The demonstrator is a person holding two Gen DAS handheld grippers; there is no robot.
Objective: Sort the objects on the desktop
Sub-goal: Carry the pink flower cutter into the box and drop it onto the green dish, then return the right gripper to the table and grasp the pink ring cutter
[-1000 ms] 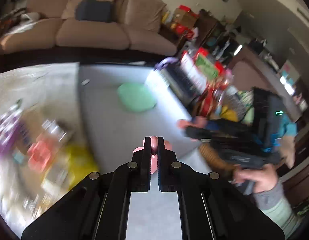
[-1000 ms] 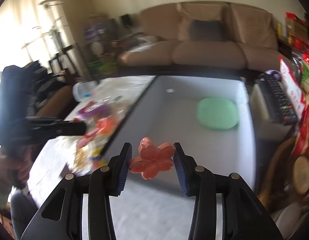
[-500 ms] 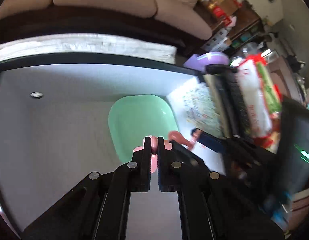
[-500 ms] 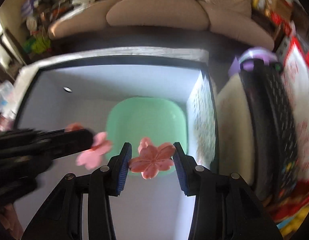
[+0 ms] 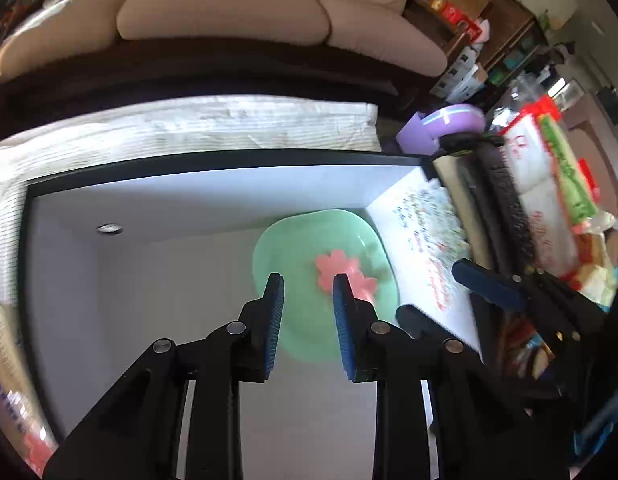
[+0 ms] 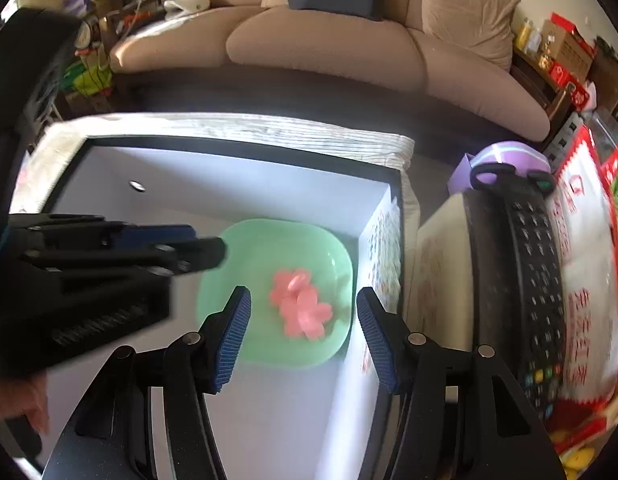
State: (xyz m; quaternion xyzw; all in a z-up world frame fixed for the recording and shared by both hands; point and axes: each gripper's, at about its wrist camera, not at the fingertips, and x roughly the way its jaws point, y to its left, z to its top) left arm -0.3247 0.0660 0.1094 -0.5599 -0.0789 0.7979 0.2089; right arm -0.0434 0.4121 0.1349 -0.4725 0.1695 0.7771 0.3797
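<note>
Two pink flower-shaped pieces [image 6: 301,308] lie loose and overlapping on a mint-green plate [image 6: 269,248] that sits inside a white box with a black rim [image 6: 229,176]. My right gripper [image 6: 303,308] hangs above them, jaws opening, nothing between its blue pads. In the left wrist view the same flowers [image 5: 341,270] rest on the plate [image 5: 293,248]. Just above the plate my left gripper [image 5: 309,292] has its jaws opening, with no piece held. The left gripper [image 6: 205,248] reaches in from the left in the right wrist view, and the right gripper [image 5: 435,292] shows at the box's right wall.
A black remote [image 6: 525,260] lies on a cream block right of the box, with a purple container [image 6: 505,160] behind it. Red and white packets [image 6: 581,280] crowd the far right. A beige sofa [image 6: 329,40] stands beyond the table. A hand [image 6: 29,400] shows at bottom left.
Both grippers swung over the green plate and tilted down. Each was shut on a pink flower; both have opened, and the flowers now lie on the plate.
</note>
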